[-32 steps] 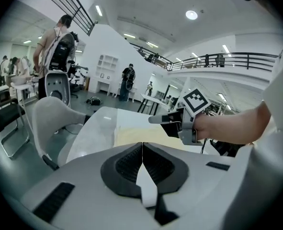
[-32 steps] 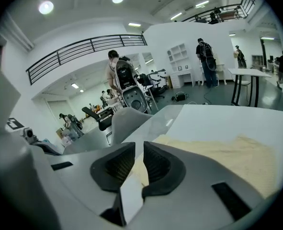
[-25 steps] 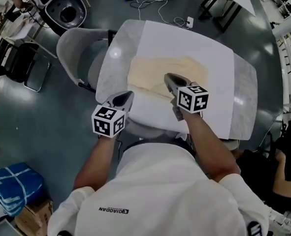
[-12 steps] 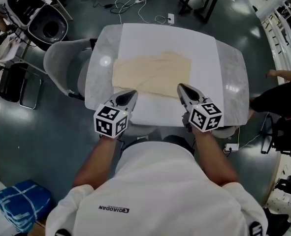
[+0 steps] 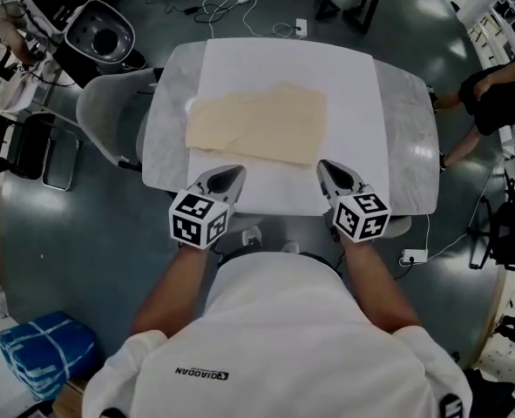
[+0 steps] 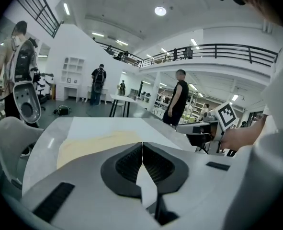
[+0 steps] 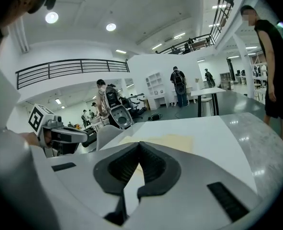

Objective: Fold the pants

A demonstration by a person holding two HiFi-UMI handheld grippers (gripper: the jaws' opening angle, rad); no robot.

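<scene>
The cream pants (image 5: 259,124) lie folded flat on a white sheet (image 5: 353,94) covering the table, left of its middle. They also show in the left gripper view as the pants (image 6: 91,143) and in the right gripper view as the pants (image 7: 172,141). My left gripper (image 5: 231,177) is shut and empty, over the table's near edge, short of the pants. My right gripper (image 5: 325,169) is shut too, with nothing in it, near the pants' near right corner. The left gripper (image 6: 142,145) and right gripper (image 7: 137,145) both show their jaws pressed together.
The marble-look table (image 5: 409,138) has bare strips left and right of the sheet. A grey chair (image 5: 109,116) stands at its left. A person (image 5: 497,90) is at the right side. Cables (image 5: 231,7) lie on the floor beyond the table.
Both grippers have drawn back toward me from the pants to the table's near edge. The right gripper, which was over the pants, has come off them. A person has appeared at the right.
</scene>
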